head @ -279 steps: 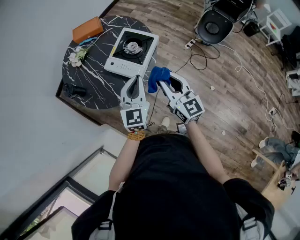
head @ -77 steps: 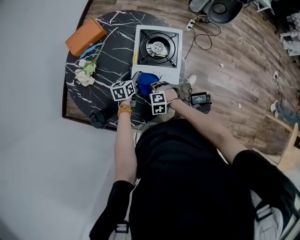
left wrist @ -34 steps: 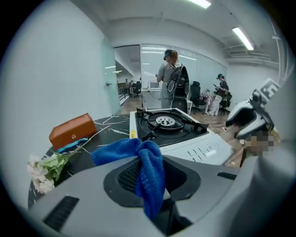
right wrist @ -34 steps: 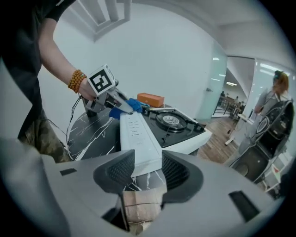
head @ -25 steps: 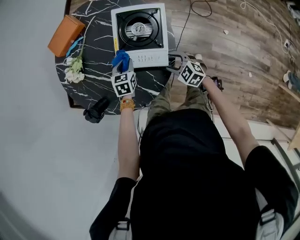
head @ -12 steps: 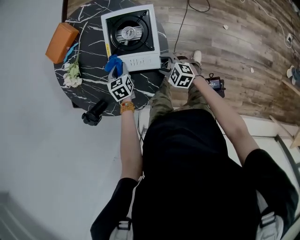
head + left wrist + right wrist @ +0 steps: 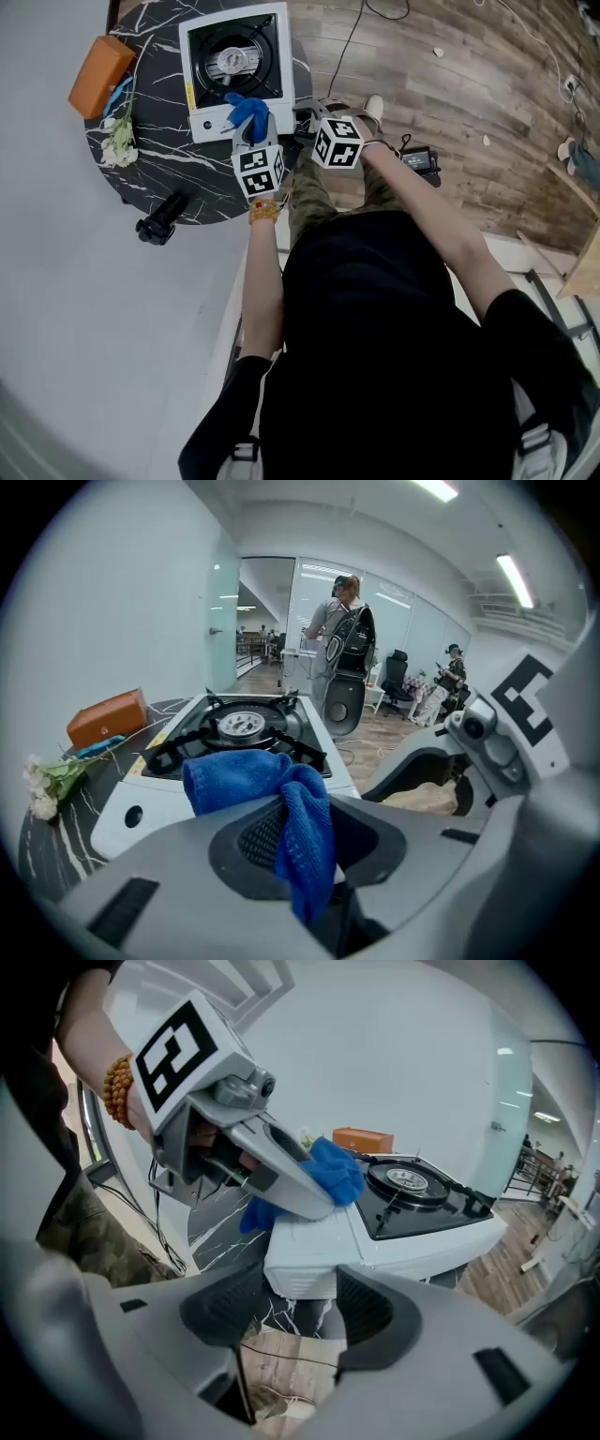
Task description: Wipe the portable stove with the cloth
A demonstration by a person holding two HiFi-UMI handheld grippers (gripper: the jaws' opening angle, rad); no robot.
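The white portable stove with its black burner stands on a round black marble table. My left gripper is shut on a blue cloth, which lies on the stove's front control strip, right of its middle. In the left gripper view the cloth hangs bunched between the jaws, with the stove just beyond. My right gripper hovers off the stove's front right corner. Its jaws stand open and empty, facing the stove's corner and the left gripper.
An orange box and a sprig of white flowers lie at the table's left. A black object sits at its near edge. Cables and a small device lie on the wooden floor to the right. People stand far off in the room.
My left gripper has carried the cloth to the right along the stove's front, from the front left corner to right of the middle. The right gripper stays by the front right corner.
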